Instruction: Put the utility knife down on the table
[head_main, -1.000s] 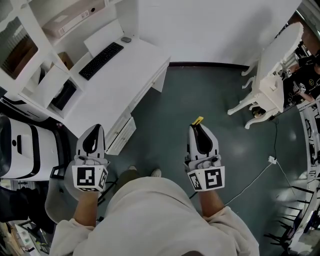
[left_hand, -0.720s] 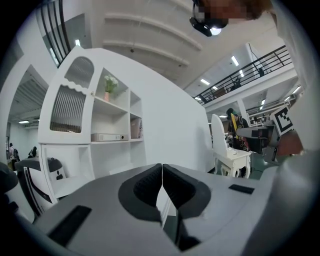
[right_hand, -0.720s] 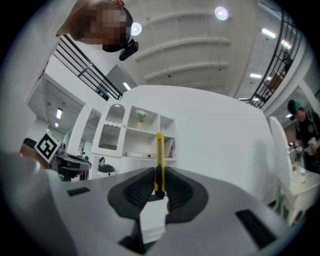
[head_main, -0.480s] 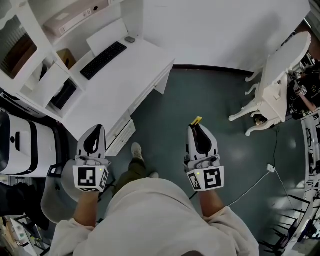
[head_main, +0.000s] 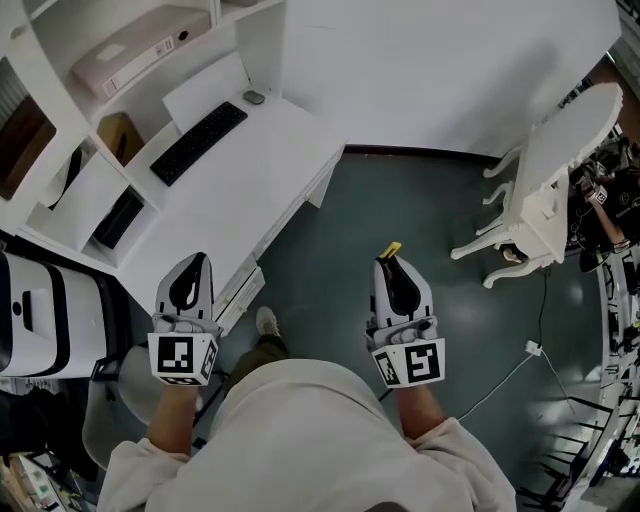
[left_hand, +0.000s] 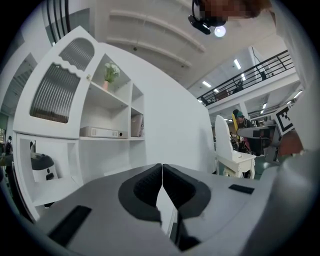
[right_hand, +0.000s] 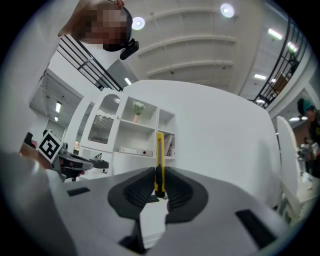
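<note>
My right gripper (head_main: 391, 260) is shut on a yellow utility knife (right_hand: 159, 162), which stands upright between the black pads; its yellow tip (head_main: 391, 249) pokes out past the jaws in the head view. It hangs over the dark green floor, to the right of the white desk (head_main: 240, 160). My left gripper (head_main: 192, 268) is shut with nothing between its pads (left_hand: 162, 187), near the desk's front corner. Both grippers point level toward the white wall.
A black keyboard (head_main: 198, 142) and a small mouse (head_main: 254, 97) lie on the desk under white shelves (head_main: 120, 60). A white ornate table (head_main: 545, 170) stands at the right, with a cable and plug (head_main: 532, 348) on the floor. A white machine (head_main: 40, 310) sits at the left.
Both grippers have moved forward with the person, closer to the desk and wall. The knife stays clamped in the right gripper. A shoe has stepped forward below.
</note>
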